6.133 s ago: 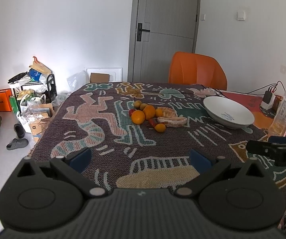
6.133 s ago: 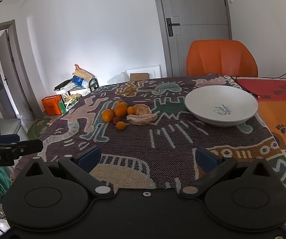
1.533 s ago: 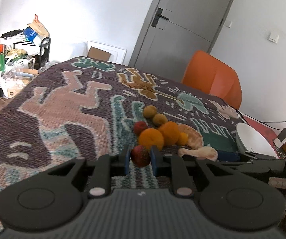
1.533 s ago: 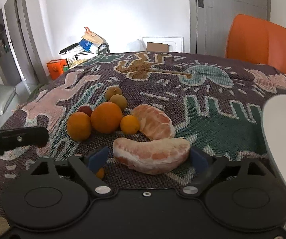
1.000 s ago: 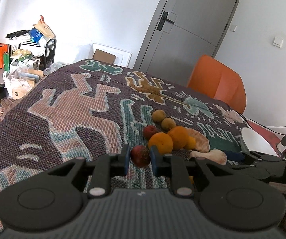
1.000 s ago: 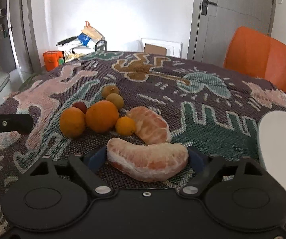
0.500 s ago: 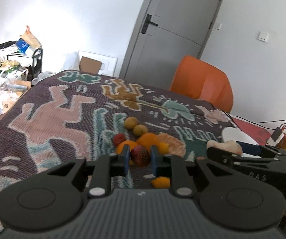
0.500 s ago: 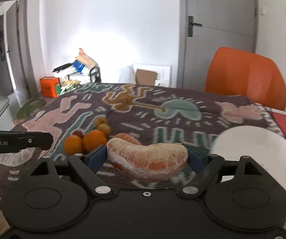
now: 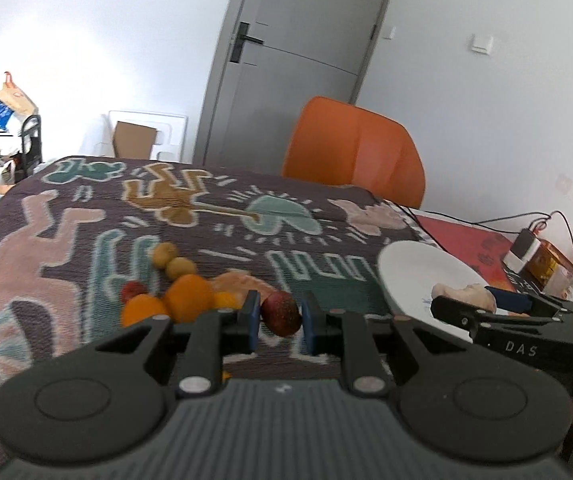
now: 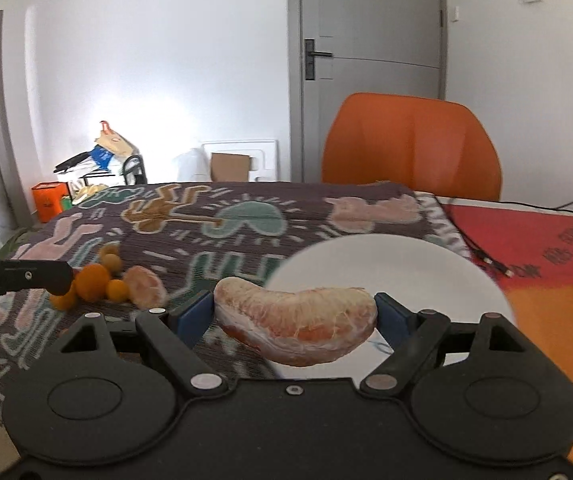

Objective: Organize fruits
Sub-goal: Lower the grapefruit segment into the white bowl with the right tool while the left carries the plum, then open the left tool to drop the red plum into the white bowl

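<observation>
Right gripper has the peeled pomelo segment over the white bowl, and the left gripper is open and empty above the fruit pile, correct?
Not quite. The left gripper is not empty: the left wrist view shows its fingers shut on a small red fruit. The rest holds: the right gripper carries the peeled pomelo segment over the white bowl.

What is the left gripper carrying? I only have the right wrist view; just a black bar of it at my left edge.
Observer: The left gripper is shut on a small dark-red round fruit, pinched between its blue-padded fingers.
Operator: Any red fruit in the pile? That bar blocks it.
Observer: Yes, one smaller red fruit lies on the patterned woven blanket beside the round oranges.
Operator: Segment over the bowl?
Observer: In the left wrist view the peeled citrus segment in the right gripper overlaps the shallow white bowl's near side; height unclear.
</observation>
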{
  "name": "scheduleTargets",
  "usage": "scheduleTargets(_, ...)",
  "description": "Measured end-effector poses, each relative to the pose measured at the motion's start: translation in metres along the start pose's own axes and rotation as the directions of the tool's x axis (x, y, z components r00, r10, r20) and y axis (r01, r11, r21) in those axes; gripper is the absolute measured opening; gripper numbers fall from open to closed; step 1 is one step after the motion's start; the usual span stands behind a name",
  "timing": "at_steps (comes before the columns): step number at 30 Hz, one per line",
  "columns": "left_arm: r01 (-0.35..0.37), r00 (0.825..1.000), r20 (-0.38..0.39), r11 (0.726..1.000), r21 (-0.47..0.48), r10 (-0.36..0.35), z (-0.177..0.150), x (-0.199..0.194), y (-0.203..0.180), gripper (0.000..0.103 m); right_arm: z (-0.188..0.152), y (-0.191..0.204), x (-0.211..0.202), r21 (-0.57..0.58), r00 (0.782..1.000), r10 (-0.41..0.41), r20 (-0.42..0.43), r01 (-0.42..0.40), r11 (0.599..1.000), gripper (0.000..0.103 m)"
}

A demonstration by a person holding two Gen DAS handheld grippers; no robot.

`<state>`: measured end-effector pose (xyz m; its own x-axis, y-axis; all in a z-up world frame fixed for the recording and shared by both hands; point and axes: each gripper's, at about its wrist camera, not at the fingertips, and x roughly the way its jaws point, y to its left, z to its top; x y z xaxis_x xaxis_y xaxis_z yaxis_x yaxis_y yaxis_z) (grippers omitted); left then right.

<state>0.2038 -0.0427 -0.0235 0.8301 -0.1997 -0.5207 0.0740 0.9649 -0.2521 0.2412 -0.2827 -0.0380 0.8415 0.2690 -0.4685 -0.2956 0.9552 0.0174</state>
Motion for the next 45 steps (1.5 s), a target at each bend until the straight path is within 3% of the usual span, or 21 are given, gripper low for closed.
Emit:
scheduleTargets(21, 0.064, 0.997, -0.056, 0.992, 0.113, -0.058, 0.0, 0.045, -0.087, 0.02, -0.024, -0.072, -0.004, 0.062, 0.999, -0.043, -0.007, 0.043, 0.997, 0.083)
scheduleTargets(34, 0.097, 0.992, -0.092, 0.983, 0.155, -0.083, -0.002, 0.073, -0.121, 0.02, -0.028, -0.088, -0.004, 0.061, 0.999, -0.041, 0.012, 0.041, 0.997, 0.09)
scheduleTargets(45, 0.132, 0.988, -0.098, 0.977, 0.17, -0.117, -0.002, 0.086, -0.14, 0.024, -0.038, -0.099, -0.023, 0.151, 0.998, -0.042, 0.037, 0.035, 0.988, 0.09)
